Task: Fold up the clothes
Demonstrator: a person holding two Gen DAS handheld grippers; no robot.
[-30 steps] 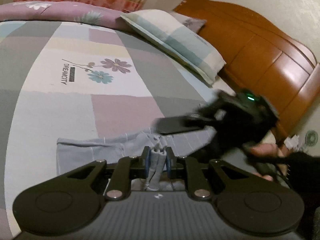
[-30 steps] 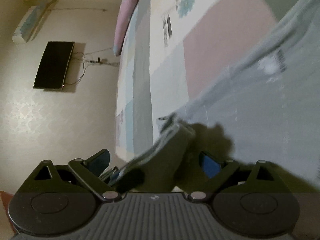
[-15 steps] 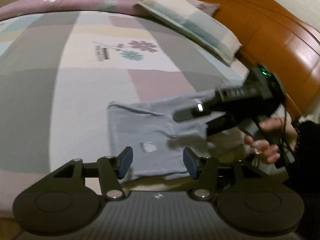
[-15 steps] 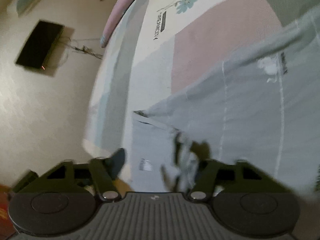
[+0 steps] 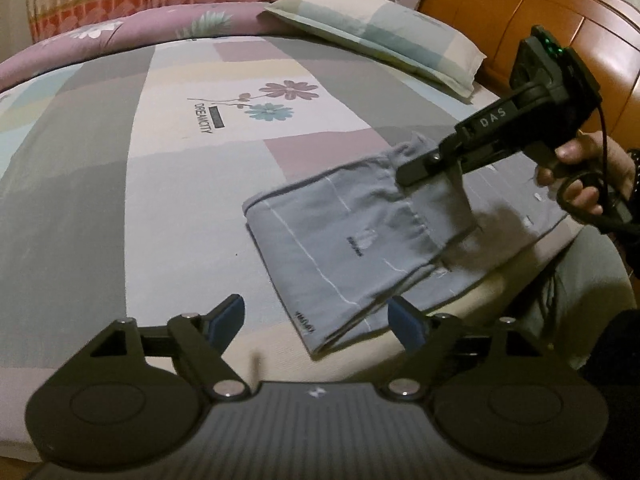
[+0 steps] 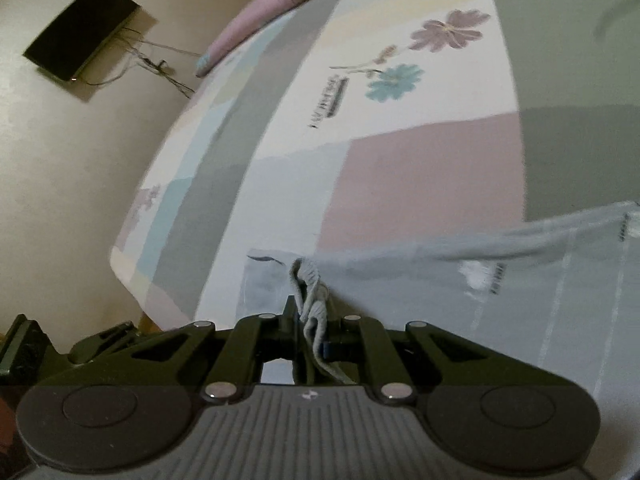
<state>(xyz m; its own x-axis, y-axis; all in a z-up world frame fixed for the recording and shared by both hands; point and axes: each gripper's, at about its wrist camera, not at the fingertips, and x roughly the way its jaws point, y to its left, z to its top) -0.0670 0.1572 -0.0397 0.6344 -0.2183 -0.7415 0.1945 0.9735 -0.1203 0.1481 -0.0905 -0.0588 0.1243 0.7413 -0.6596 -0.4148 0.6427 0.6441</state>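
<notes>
Garment: grey garment with thin white lines, folded over on itself, lying on the bed in the centre right of the left wrist view; its near corner reaches almost to the bed's front edge at the bottom of the frame.
Left claw: left claw low in the left wrist view, blue pads wide apart and opening; the garment's near corner shows in the gap beyond them, and the pads do not press on it.
Right claw: right claw closing, its jaws nearly together on a bunched fold of the garment, which stands up in a twisted ridge between them in the right wrist view; in the left wrist view it sits at centre right with cloth hanging from its tip above the folded part.
Hand: a hand at the right edge grips the right claw's handle.
Bed: patchwork sheet in grey, pink and cream with printed flowers.
Pillow: pillow at the upper right, against a wooden headboard.
Wall: dark flat screen at the upper left of the right wrist view.
</notes>
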